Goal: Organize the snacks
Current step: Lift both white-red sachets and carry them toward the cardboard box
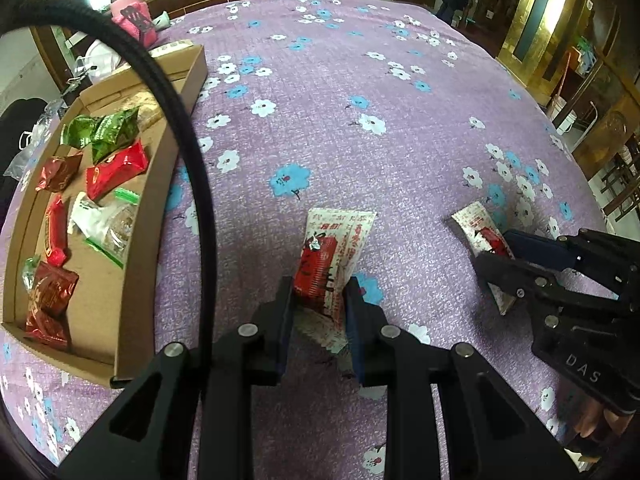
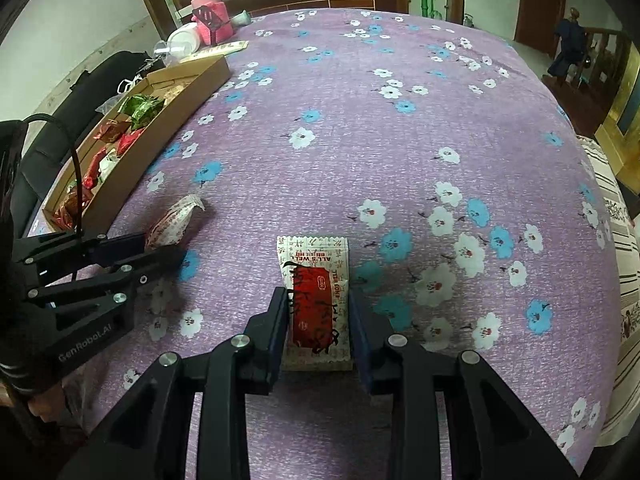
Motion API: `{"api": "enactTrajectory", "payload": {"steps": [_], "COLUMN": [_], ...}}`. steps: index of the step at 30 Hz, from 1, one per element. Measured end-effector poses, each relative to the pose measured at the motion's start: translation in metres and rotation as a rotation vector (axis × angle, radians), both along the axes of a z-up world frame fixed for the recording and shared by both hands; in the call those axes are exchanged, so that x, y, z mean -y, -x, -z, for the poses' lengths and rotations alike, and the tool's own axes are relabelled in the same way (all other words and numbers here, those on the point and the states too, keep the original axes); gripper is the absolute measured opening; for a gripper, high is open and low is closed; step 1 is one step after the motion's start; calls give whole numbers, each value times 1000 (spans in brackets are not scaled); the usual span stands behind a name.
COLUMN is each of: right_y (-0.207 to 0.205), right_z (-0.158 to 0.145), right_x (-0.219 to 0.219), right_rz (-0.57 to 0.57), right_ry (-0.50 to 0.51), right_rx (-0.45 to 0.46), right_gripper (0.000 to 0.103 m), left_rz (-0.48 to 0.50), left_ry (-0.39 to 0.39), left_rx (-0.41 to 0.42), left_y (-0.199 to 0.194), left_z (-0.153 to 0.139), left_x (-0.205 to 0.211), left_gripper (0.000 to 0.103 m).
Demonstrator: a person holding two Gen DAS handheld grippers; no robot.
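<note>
My left gripper [image 1: 319, 286] is shut on a white-and-red snack packet [image 1: 336, 236], held just over the purple flowered tablecloth [image 1: 360, 152]. My right gripper [image 2: 318, 296] is shut on a second packet of the same kind [image 2: 312, 256]. In the left wrist view the right gripper [image 1: 494, 248] and its packet [image 1: 474, 224] sit to the right. In the right wrist view the left gripper [image 2: 160, 246] and its packet [image 2: 176, 218] sit to the left. A shallow cardboard box [image 1: 134, 320] [image 2: 160, 140] at the far left holds several red, green and white wrapped snacks.
A black cable [image 1: 188, 140] arcs across the box in the left wrist view. Behind the box stand a pink container [image 2: 210, 20] and a white bowl [image 2: 184, 42]. A black chair [image 2: 48, 152] is beyond the table's left edge. A striped cloth [image 2: 624, 240] lies past the right edge.
</note>
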State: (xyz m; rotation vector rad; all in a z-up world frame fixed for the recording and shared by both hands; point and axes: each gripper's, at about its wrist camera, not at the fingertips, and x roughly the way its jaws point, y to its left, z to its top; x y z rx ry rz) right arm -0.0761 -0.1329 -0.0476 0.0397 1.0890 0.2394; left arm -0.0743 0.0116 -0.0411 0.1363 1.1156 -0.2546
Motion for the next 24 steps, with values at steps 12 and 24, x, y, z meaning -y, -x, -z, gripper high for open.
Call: {"api": "enactTrajectory", "payload": {"steps": [12,24], "right_y": [-6,-10], "right_z": [-4,-8], "right_x": [-16,-28], "right_rz": [-30,-54], "right_ry": [-21,-44], "right_rx": [-8,-12], "right_gripper": [31,31], "left_rz": [-5,-14], "left_ry": [17,23], "left_rx": [18,7], "left_y": [0,-3], "left_z": [-8,-8], "left_x": [-6,-11], "left_gripper": [26,26]}}
